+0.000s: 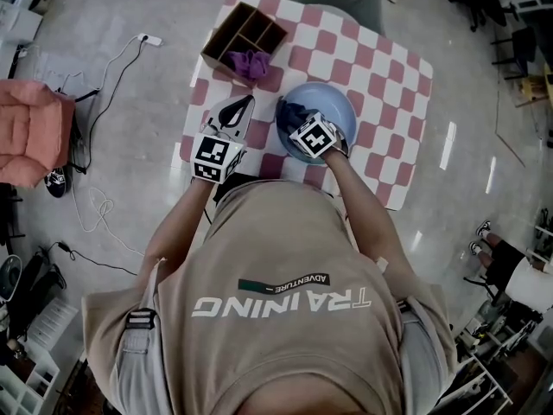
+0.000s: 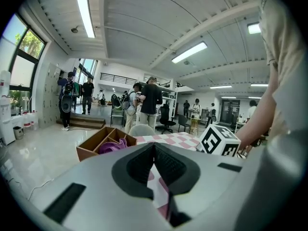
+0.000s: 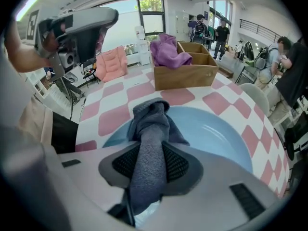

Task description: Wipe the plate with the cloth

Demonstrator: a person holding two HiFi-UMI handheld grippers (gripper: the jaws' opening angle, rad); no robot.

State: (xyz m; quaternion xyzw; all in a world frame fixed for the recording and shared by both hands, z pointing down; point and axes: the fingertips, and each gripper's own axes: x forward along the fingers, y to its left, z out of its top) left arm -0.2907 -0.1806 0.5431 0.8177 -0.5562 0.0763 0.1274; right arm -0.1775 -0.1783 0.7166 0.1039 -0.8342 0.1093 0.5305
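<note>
Right tongs [image 3: 150, 160] clenched on cloth [image 3: 150, 117], cloth end down on plate [image 3: 219, 134] left side; bare plate lies right. Left tongs [image 2: 154, 147] closed, empty, off-plate.

One desk [image 1: 384, 102] holds one plate [image 1: 339, 105], one box [image 1: 221, 35] and two cloths: one grey cloth [image 1: 290, 111] and one purple cloth [image 1: 249, 62]. There are two claws, the left claw [image 1: 245, 104] and the right claw [image 1: 292, 118], and two marker cubes, the left cube [image 1: 216, 156] and the right cube [image 1: 313, 137].
</note>
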